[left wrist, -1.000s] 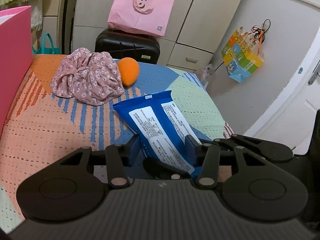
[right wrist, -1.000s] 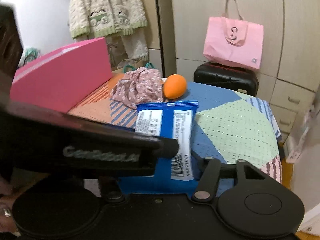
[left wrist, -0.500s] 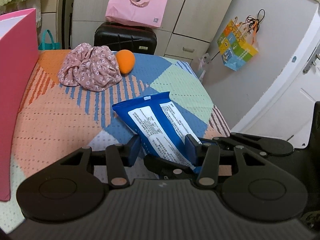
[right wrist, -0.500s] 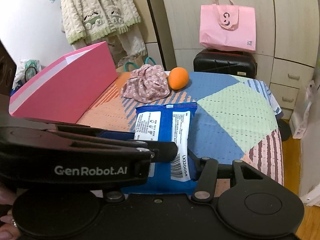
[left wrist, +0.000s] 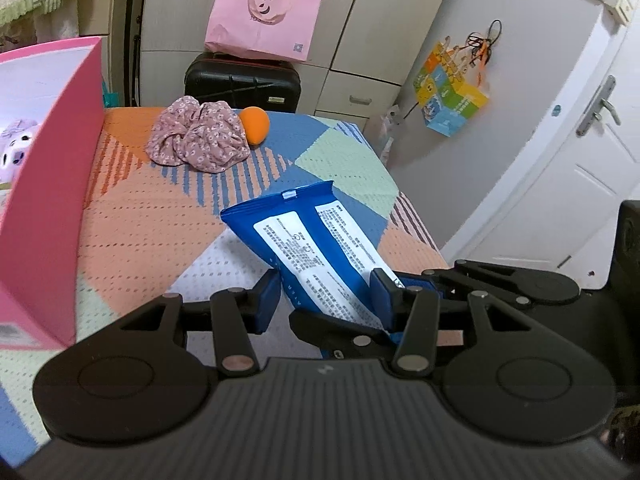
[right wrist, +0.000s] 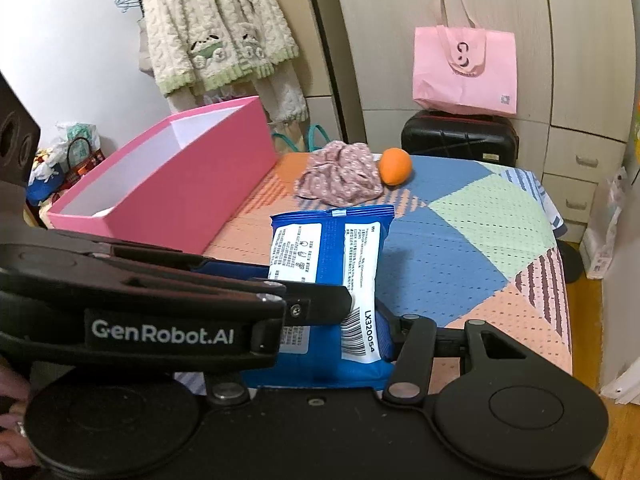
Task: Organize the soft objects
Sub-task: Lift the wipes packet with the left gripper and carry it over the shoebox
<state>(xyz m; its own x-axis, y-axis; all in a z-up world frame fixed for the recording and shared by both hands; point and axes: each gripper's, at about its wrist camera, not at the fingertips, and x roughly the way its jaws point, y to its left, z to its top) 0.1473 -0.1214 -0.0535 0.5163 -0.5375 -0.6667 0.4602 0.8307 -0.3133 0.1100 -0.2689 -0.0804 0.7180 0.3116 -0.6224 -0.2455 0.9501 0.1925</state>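
A blue wipes pack point(left wrist: 304, 240) hangs tilted above the patchwork bedspread point(left wrist: 152, 232). My left gripper point(left wrist: 326, 296) is shut on its near end, blue pads on both sides. My right gripper point(right wrist: 320, 344) grips the same pack point(right wrist: 328, 248) from the other side; its right pad presses the pack, while its left finger is hidden behind the left gripper's fingers point(right wrist: 320, 306). A crumpled pink floral cloth point(left wrist: 200, 140) and an orange ball point(left wrist: 255, 120) lie at the bed's far end. An open pink box point(right wrist: 180, 200) stands along the left, with a plush toy point(left wrist: 16, 148) inside.
Beyond the bed a black suitcase point(right wrist: 460, 138) carries a pink tote bag point(right wrist: 464, 72). A fluffy cardigan point(right wrist: 216, 28) hangs on the far wall. A white door point(left wrist: 580, 160) is right of the bed edge. A hand point(right wrist: 10, 404) shows at the lower left.
Both grippers have risen and drawn back with the pack still held between them. The cloth and ball look farther away, and more of the pink box's inside shows.
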